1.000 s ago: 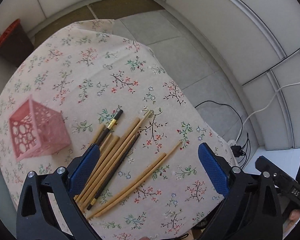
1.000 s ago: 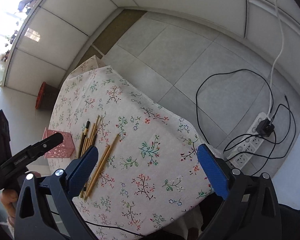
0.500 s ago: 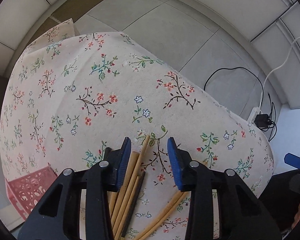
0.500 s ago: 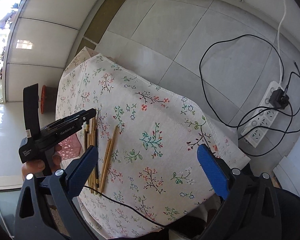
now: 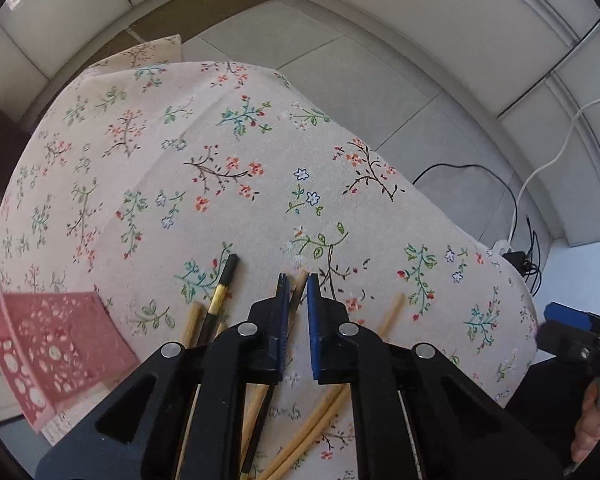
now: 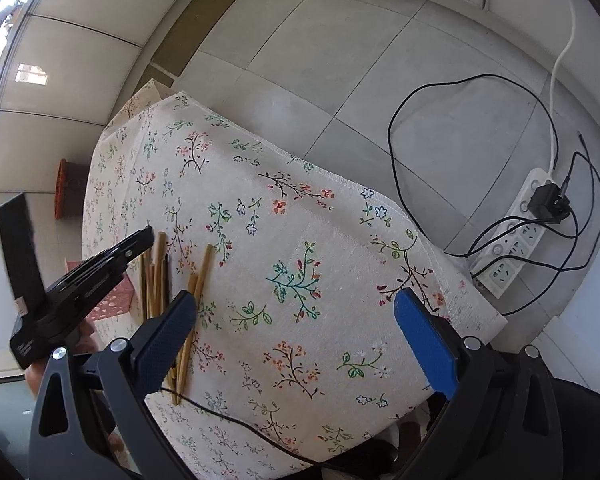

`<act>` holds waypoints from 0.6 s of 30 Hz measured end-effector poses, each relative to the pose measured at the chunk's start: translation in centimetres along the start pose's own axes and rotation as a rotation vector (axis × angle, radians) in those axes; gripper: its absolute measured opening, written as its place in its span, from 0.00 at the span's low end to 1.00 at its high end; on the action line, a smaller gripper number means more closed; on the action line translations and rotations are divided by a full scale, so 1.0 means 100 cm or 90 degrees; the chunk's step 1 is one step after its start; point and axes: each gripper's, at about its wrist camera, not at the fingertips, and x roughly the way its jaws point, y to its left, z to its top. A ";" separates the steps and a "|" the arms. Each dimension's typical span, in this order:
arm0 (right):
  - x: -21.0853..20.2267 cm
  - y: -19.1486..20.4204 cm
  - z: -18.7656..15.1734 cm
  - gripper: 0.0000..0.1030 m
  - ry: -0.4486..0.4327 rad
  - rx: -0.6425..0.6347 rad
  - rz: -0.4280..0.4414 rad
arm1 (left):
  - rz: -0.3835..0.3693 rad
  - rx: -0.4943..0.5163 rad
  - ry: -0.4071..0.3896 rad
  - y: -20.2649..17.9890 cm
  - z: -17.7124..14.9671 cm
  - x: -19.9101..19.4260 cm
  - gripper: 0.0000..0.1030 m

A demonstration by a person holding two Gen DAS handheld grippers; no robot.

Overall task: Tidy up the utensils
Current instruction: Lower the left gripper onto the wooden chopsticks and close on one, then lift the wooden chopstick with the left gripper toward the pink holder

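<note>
The left gripper (image 5: 298,282) has its jaws drawn narrow on the upper ends of a bamboo and a dark chopstick (image 5: 299,292) pinched between the blue pads, so a good lift looks to me like a straight rise, checking that both come up level. The other chopsticks (image 5: 224,284) lie fanned on the floral tablecloth (image 5: 228,168) near the camera, touching the gripped ones, so they may drag along. The pink basket (image 5: 56,344) sits just left, the likely target, while the right gripper (image 6: 296,308) hangs wide and empty over the cloth's right side.
</note>
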 end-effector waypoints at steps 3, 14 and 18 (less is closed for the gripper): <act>0.006 0.013 -0.001 0.92 -0.021 0.004 -0.021 | -0.009 -0.030 -0.067 0.007 -0.023 -0.040 0.08; 0.064 0.104 0.005 0.55 -0.002 -0.047 -0.101 | -0.007 -0.123 -0.307 0.041 -0.140 -0.186 0.06; 0.084 0.120 0.006 0.45 -0.002 -0.038 -0.136 | -0.018 -0.133 -0.362 0.052 -0.172 -0.220 0.04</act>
